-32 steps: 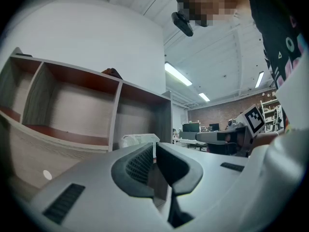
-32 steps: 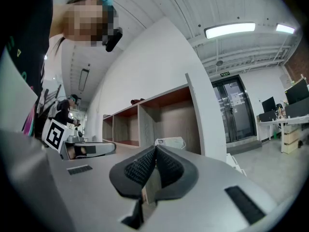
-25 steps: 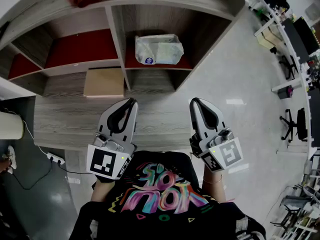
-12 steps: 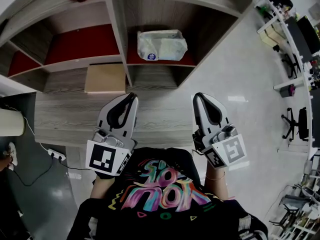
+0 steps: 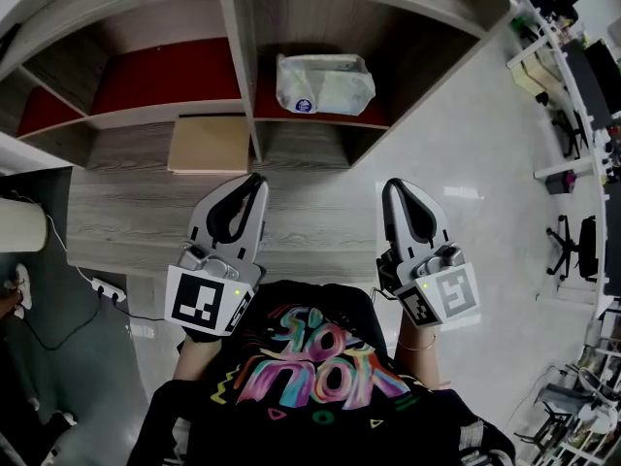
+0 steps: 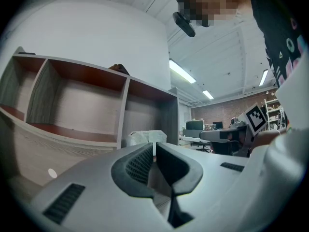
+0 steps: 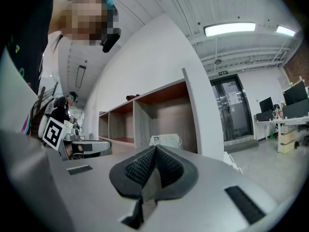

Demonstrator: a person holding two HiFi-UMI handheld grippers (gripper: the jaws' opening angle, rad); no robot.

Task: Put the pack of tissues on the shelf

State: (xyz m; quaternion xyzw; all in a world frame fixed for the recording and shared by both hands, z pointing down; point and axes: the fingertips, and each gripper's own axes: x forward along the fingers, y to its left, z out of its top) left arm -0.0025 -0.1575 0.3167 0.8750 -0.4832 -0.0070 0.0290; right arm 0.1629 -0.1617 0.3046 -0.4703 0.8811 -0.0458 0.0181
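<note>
In the right-hand compartment of the shelf (image 5: 243,76), the pack of tissues (image 5: 323,83) lies on the red board, close to the upright divider. It is held by neither gripper. Both grippers are drawn back toward the person's chest, well apart from the pack, and point toward the shelf.

The left gripper (image 5: 255,182) hangs over the grey wood worktop (image 5: 136,221), its jaws pressed together with nothing between them. In its own view the pack shows straight ahead, just above the closed tips. The right gripper (image 5: 395,184) is held near the worktop's right end, its jaws also pressed together and empty. Its view shows the pack ahead and a little to the right of the tips.

A flat tan board (image 5: 208,144) lies at the foot of the shelf, left of the divider.
</note>
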